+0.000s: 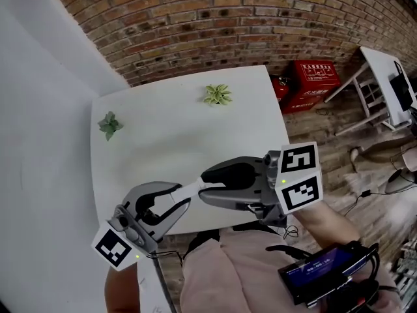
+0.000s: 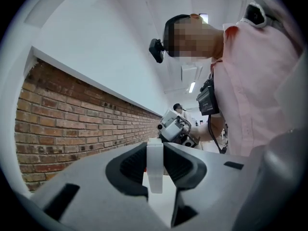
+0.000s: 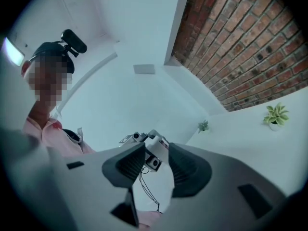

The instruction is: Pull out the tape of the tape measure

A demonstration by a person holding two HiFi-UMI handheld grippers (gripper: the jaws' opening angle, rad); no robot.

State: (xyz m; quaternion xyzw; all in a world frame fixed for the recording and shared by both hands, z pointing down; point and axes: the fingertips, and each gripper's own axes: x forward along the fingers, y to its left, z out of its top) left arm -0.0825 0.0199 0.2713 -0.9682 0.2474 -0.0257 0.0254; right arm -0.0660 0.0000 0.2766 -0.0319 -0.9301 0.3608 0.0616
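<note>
Nearest, 5 o'clock in the head view: dark device with a blue screen [image 1: 322,269] against the pink shirt [image 1: 228,266], not involved. Just past it both hand-held grippers are level over the near edge of the surface [image 1: 169,142], tips facing each other

7 o'clock: left hand-held gripper [image 1: 185,196], clenched on the tape measure [image 2: 155,165]. It's white and narrow, seen edge-on, and the pads [image 2: 132,165] press on both flat sides. It's up in the air, off the surface. Can't tell if the pads sit on the case or on a tab

Just below centre: right hand-held gripper [image 3: 157,165], released, jaws apart, nothing pinched. In the head view its tips sit just beside the white piece's free end. Its own view shows only the left hand-held gripper beyond the gap

Handling, my read:
- Light, small, hard smooth plastic, so it's slippery under a straight pull and likely to twist in the pads if the pull goes off-axis
- The tape should be thin and springy, stiff along its length and easy to kink sideways. Expect a return spring fighting the pull
- Take the tape's end tab with the right pads flat on its broad faces, then pull in line, away from the left hand-held gripper
- The left side needs a firm squeeze across the flat faces

Farther out, two small plants on the surface, well apart: one at 10 o'clock [image 1: 109,125], one at 12 [image 1: 217,95]. Beyond them the brick wall [image 1: 195,25] at 12 and red boxes [image 1: 315,78] on the floor at 2 o'clock
</note>
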